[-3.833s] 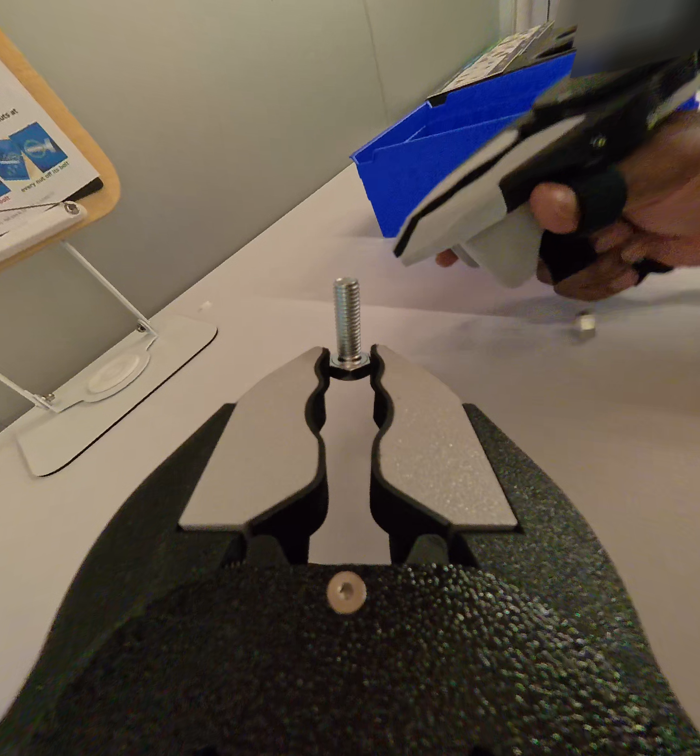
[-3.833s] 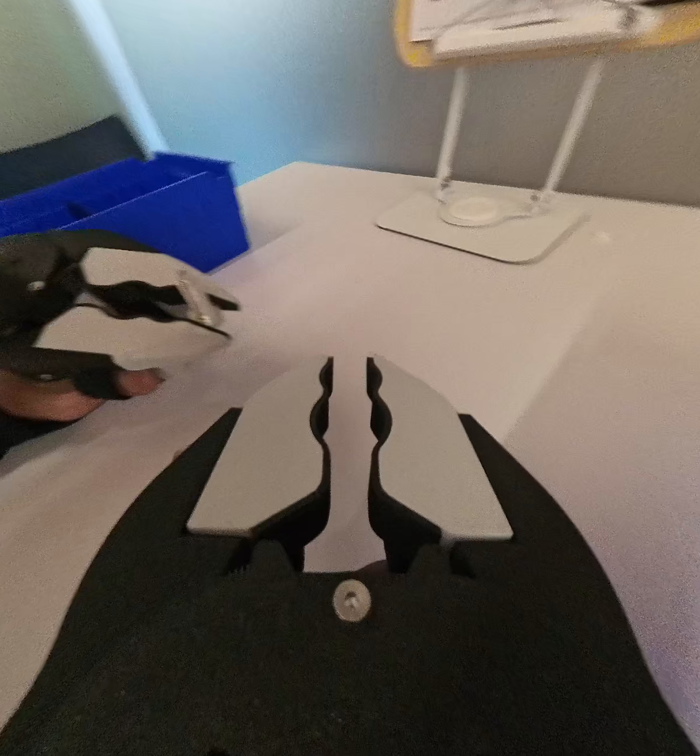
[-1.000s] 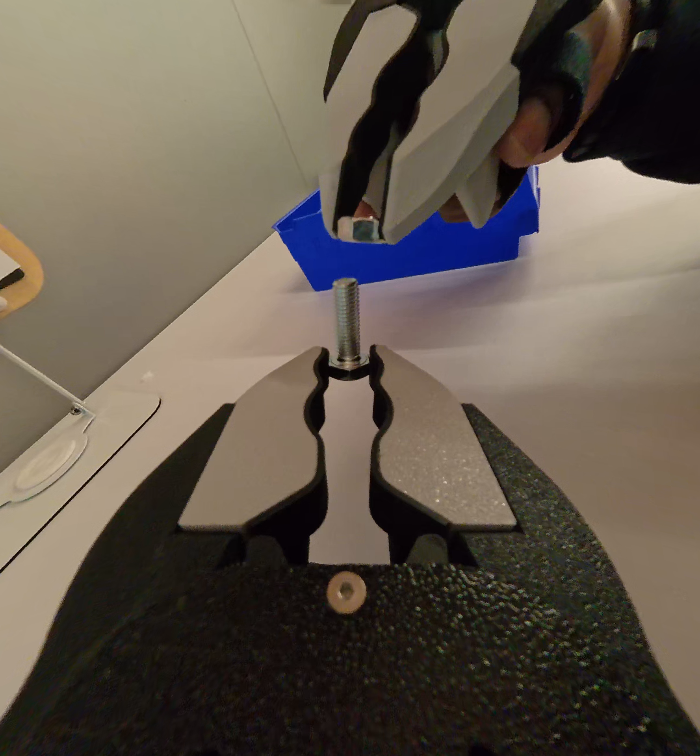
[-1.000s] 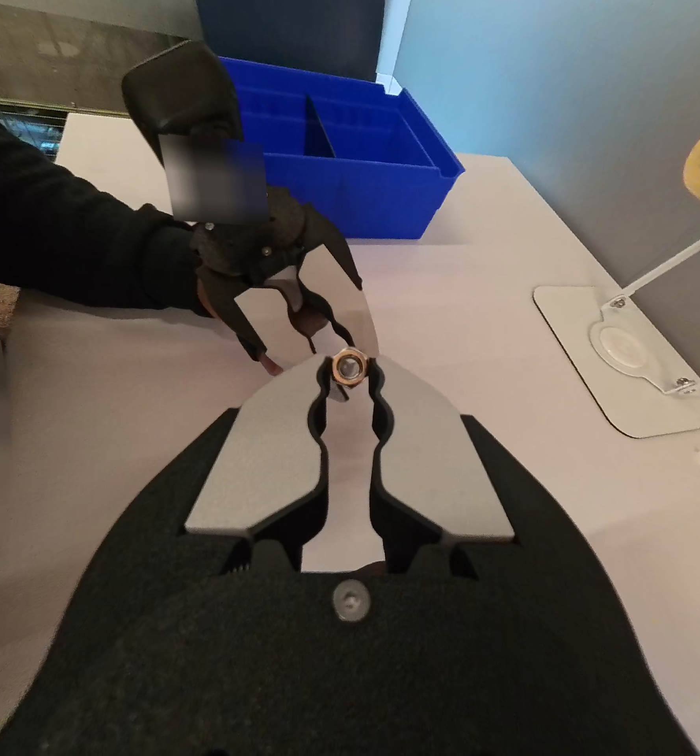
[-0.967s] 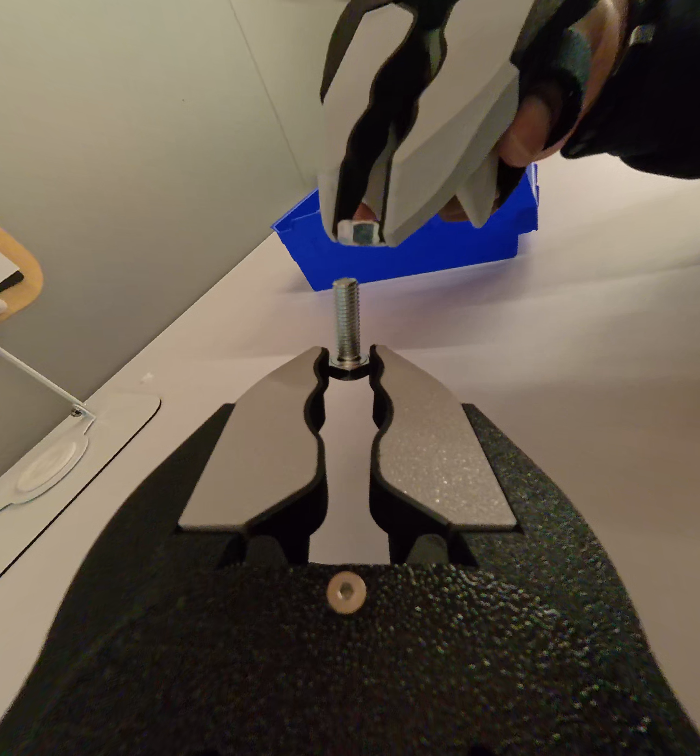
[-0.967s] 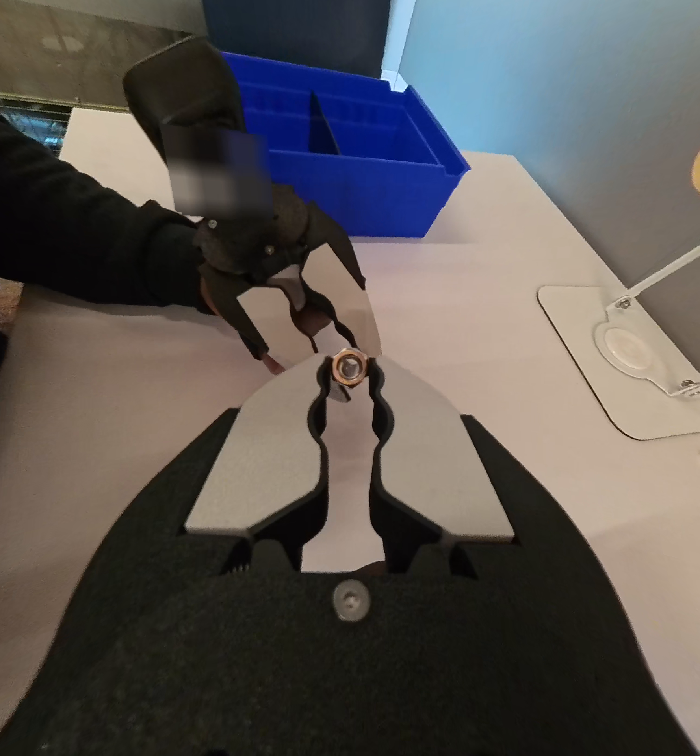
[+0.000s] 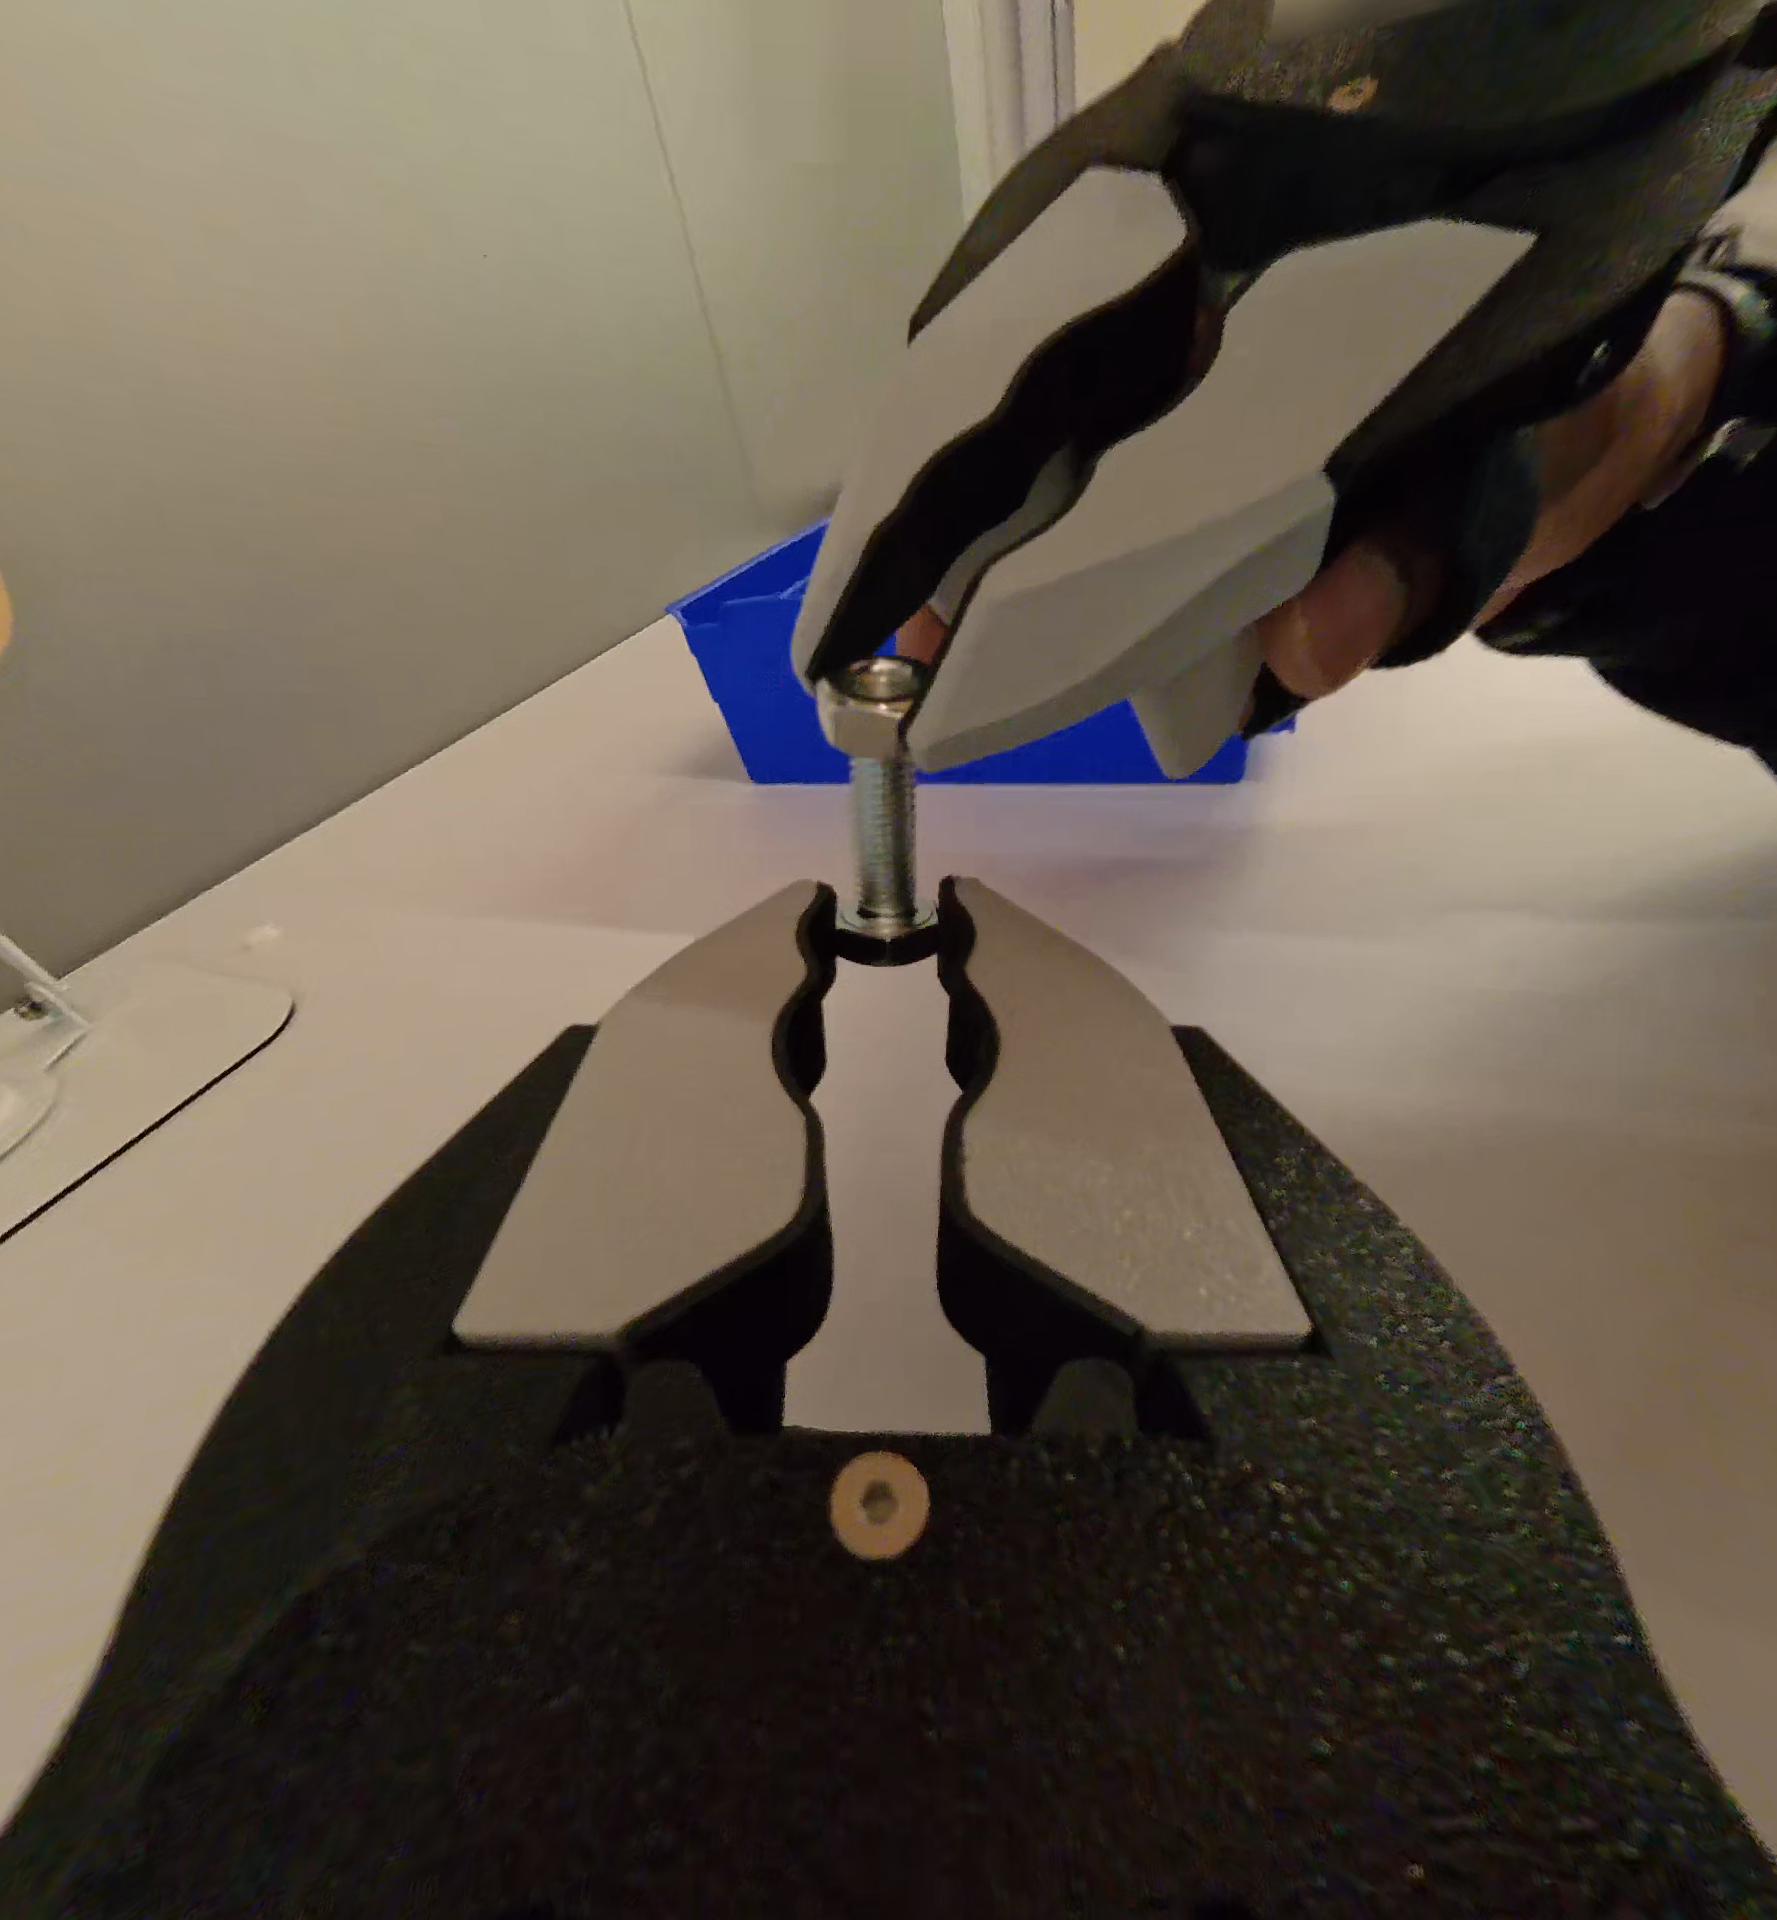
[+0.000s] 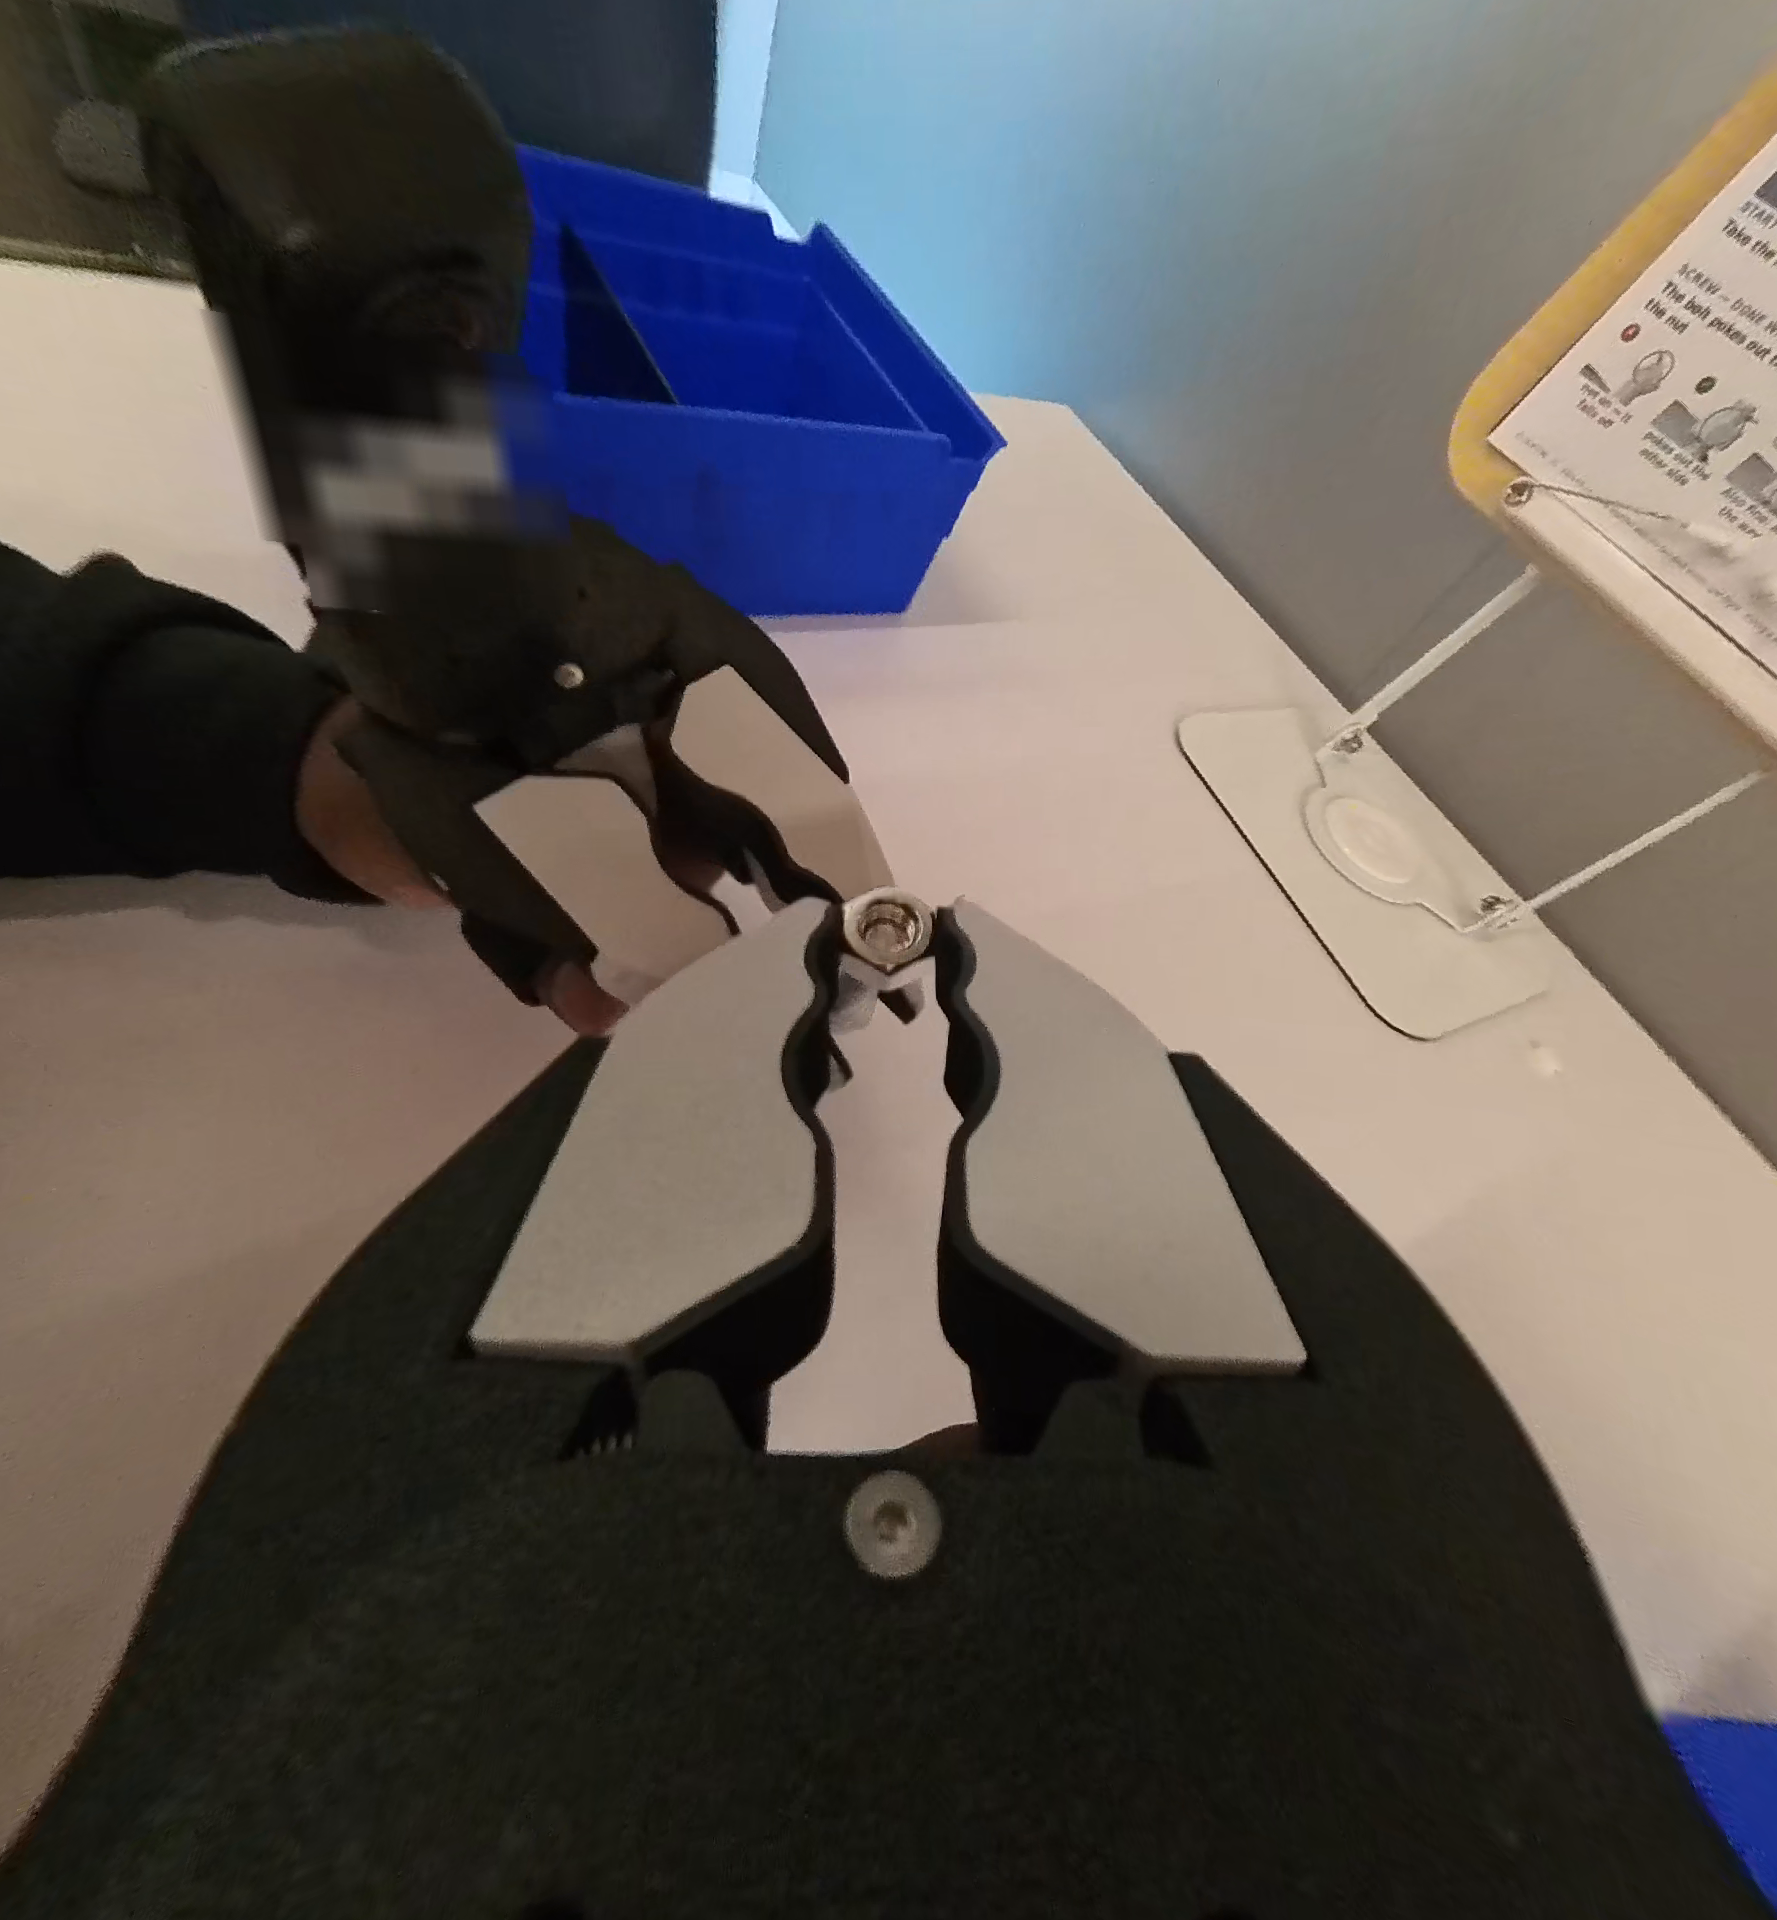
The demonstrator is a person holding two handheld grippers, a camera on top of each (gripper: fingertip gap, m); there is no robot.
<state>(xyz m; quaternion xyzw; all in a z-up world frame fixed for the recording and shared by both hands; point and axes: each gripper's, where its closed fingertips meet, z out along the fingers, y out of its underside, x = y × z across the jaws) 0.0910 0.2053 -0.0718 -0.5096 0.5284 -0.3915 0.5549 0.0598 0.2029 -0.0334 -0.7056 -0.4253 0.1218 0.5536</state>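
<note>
While my left hand-held gripper (image 7: pixel 882 914) clamps the head of an upright bolt (image 7: pixel 884 831) above the white surface (image 7: pixel 1383 1039), my right hand-held gripper (image 8: pixel 882 940) pinches a silver nut (image 8: pixel 884 935) seated on the bolt's top end. Left view shows the threaded shank bare below the nut (image 7: pixel 868 712); right view looks down through the nut's hole. Only the right view shows the divider inside the blue bin (image 8: pixel 759 457) and a printed sheet on its stand (image 8: pixel 1694 416).
</note>
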